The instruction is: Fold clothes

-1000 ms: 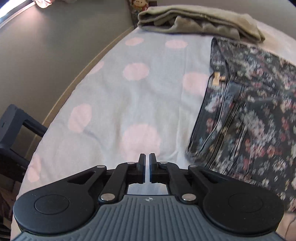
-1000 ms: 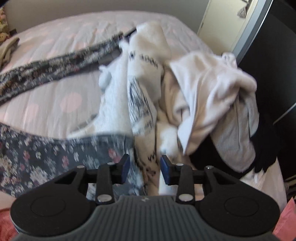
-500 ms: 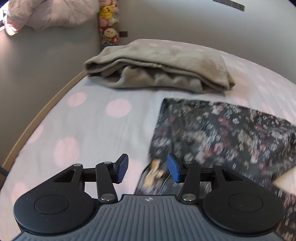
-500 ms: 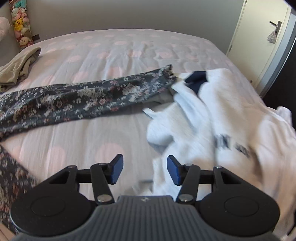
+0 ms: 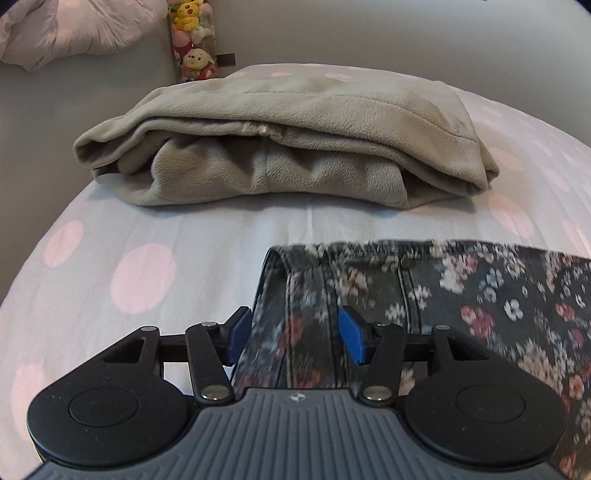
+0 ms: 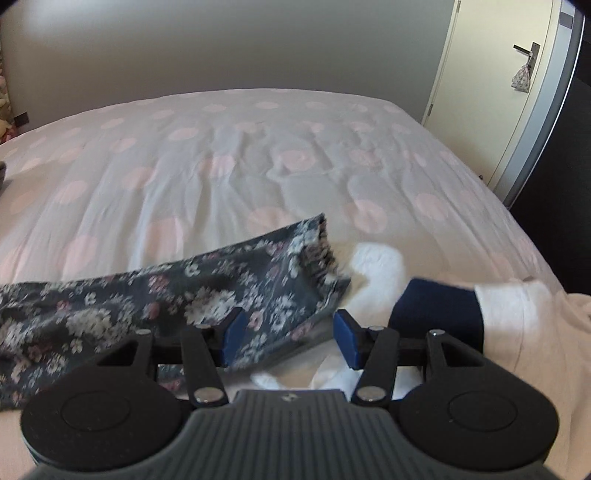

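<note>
Dark floral trousers [image 5: 480, 295] lie flat on the dotted bed sheet [image 5: 147, 240]. In the left wrist view their waist corner shows between the blue pads of my left gripper [image 5: 295, 336]. Its jaws are opening and do not press the cloth. In the right wrist view the hem end of a floral trouser leg [image 6: 221, 291] runs in from the left under my right gripper [image 6: 286, 338]. That gripper stands open just above the cloth, with the hem partly between its fingers and nothing gripped.
A folded beige fleece garment [image 5: 288, 147] lies just beyond the waistband. Plush toys [image 5: 192, 40] and a pink duvet [image 5: 74, 29] sit at the wall. A white garment with a navy cuff [image 6: 436, 310] lies right of the hem. A door [image 6: 498, 92] stands beyond the bed.
Both grippers swept across the bed. The left went from shut beside the trousers to open over the waist corner. The right left the white clothes pile and opened wider at the leg's hem.
</note>
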Motion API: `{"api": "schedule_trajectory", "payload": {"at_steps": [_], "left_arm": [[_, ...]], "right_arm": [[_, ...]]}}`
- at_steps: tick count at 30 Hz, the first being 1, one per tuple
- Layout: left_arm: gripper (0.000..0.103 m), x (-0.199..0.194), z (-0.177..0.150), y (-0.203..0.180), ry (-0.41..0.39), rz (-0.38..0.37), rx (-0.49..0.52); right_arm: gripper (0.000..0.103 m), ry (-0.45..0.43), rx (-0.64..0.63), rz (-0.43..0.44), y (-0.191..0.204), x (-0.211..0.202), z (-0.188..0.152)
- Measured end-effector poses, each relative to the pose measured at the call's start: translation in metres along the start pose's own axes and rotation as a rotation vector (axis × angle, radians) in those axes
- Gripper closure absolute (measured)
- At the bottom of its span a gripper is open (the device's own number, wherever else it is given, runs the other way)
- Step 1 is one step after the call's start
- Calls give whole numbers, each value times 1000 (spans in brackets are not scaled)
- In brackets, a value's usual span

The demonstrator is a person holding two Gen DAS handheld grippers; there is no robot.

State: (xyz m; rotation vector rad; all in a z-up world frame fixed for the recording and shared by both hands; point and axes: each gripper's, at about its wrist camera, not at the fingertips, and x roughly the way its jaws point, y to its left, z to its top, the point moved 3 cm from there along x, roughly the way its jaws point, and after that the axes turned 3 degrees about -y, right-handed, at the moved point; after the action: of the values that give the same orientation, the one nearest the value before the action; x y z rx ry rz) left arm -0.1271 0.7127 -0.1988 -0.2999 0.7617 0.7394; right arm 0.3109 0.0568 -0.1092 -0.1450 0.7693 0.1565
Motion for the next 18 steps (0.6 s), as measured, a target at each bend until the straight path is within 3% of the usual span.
{"api": "schedule_trajectory", "payload": {"at_steps": [3, 5, 11, 12, 13, 14, 17, 18], "left_arm": [[53, 14, 7, -5, -1, 5, -6], [53, 23, 10, -7, -5, 17, -18], [53, 38, 17, -16, -11, 39, 7], [56, 39, 18, -17, -12, 39, 9], [61, 38, 17, -18, -18, 42, 9], [64, 37, 17, -18, -26, 45, 7], [96, 30, 20, -15, -57, 96, -20], [97, 27, 21, -10, -63, 102, -55]], "right_arm": [[47, 5, 25, -8, -5, 27, 19], [47, -3, -33, -1, -4, 45, 28], [47, 34, -33, -37, -9, 92, 34], [48, 36, -20, -26, -10, 96, 34], [56, 37, -9, -3, -10, 99, 34], [74, 35, -8, 22, -8, 100, 34], [84, -9, -79, 4, 4, 93, 35], [84, -29, -111, -27, 7, 89, 37]]}}
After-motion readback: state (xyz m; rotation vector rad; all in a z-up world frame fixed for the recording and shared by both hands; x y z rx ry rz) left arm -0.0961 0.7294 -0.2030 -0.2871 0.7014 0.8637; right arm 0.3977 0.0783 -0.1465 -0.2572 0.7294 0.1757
